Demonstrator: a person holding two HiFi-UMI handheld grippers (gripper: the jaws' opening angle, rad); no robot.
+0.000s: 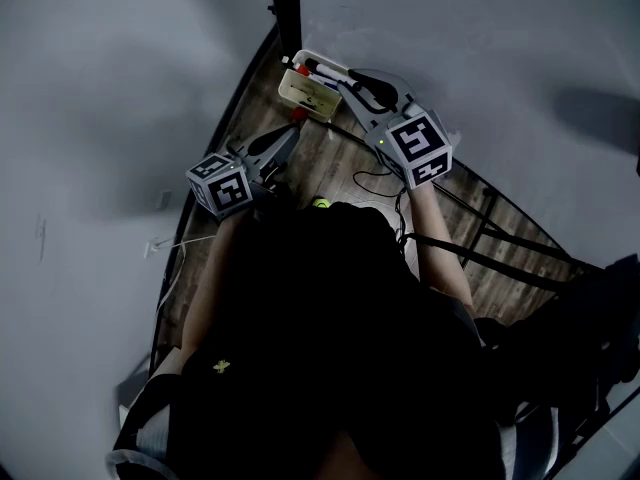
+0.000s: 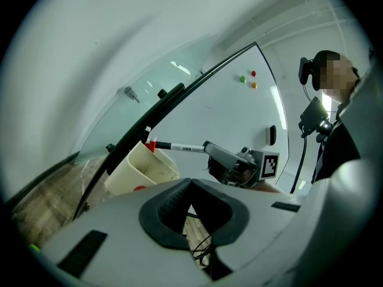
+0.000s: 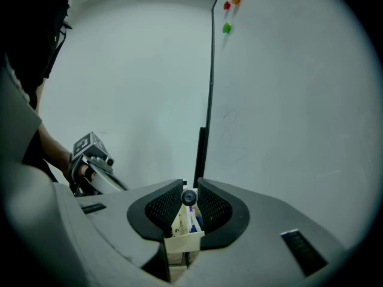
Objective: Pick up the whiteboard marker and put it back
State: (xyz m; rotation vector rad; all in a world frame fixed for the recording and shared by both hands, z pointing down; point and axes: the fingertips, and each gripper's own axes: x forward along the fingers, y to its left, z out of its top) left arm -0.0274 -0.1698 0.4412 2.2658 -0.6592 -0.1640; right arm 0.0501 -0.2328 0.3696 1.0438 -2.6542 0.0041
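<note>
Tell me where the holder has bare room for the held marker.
In the holder, the half away from the whiteboard, between its outer wall and the stored markers, looks bare; the whiteboard-side half is crowded. The right gripper holds the marker above it.

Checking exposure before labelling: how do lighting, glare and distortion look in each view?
Head view: underexposed, with the person's torso nearly black. Left gripper view: strong fisheye distortion bends the whiteboard edge, and there is a bright glare streak on its surface. Right gripper view: dark vignette in the corners, with the whiteboard marker end fairly sharp between the jaws.
</note>
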